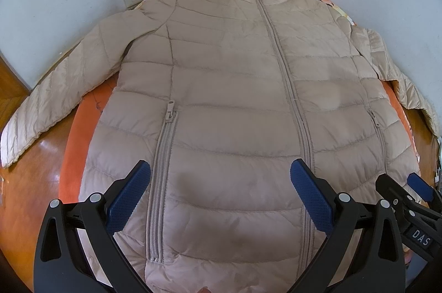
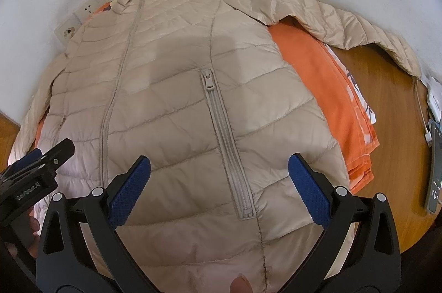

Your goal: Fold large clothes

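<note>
A beige quilted puffer jacket [image 2: 193,88] is spread front-up, zipped, over an orange cloth [image 2: 326,99] on a brown wooden table [image 2: 386,132]. Above the jacket's hem, the right gripper [image 2: 219,171] is held with jaws spread wide, the pocket zipper [image 2: 226,144] seen between them. The left gripper [image 2: 36,168] is seen over the jacket's left edge.

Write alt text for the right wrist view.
A beige quilted puffer jacket, zipped shut, lies flat on an orange cloth over a wooden table. The open right gripper hovers above its hem, straddling a pocket zipper; the left gripper shows at the left edge.
</note>
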The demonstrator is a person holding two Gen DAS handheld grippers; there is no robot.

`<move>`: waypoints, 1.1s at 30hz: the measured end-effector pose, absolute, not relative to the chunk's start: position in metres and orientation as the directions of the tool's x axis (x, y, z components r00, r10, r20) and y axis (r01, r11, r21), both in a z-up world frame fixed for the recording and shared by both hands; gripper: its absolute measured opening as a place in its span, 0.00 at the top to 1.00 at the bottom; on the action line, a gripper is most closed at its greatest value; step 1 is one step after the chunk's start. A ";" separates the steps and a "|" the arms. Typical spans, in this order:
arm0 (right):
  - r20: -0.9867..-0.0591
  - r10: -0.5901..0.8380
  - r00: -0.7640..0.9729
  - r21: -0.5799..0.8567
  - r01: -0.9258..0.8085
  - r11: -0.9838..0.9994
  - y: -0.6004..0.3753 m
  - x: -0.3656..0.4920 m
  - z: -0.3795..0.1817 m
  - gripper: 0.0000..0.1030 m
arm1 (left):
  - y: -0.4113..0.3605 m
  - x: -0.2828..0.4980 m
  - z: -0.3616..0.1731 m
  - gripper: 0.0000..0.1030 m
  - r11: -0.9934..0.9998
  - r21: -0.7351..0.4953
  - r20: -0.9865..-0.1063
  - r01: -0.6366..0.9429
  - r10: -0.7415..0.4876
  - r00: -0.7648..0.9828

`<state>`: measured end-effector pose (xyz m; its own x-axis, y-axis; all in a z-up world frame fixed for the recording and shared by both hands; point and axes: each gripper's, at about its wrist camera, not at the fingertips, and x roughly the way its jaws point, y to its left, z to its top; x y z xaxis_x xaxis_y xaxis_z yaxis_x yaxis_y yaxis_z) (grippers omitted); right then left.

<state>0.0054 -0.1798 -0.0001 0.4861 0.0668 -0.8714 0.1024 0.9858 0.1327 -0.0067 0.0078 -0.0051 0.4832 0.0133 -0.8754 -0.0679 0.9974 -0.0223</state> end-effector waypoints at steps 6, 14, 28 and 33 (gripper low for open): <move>-0.866 0.083 0.492 0.146 0.090 0.985 -0.186 0.006 0.001 0.03 | 0.002 -0.006 -0.004 0.06 0.997 -0.010 -0.877 -0.073 0.026 0.479; -0.854 0.123 0.506 0.191 0.084 0.978 -0.211 0.012 0.004 0.03 | -0.012 0.002 -0.005 0.06 0.995 -0.003 -0.882 -0.101 0.044 0.469; -0.824 0.094 0.559 0.284 0.264 0.922 -0.344 0.052 0.000 0.03 | -0.031 0.017 -0.009 0.06 0.979 0.016 -0.899 -0.202 0.102 0.426; -0.809 0.087 0.581 0.354 0.366 0.861 -0.406 0.069 -0.009 0.03 | -0.033 0.020 -0.013 0.06 0.970 0.024 -0.906 -0.242 0.123 0.404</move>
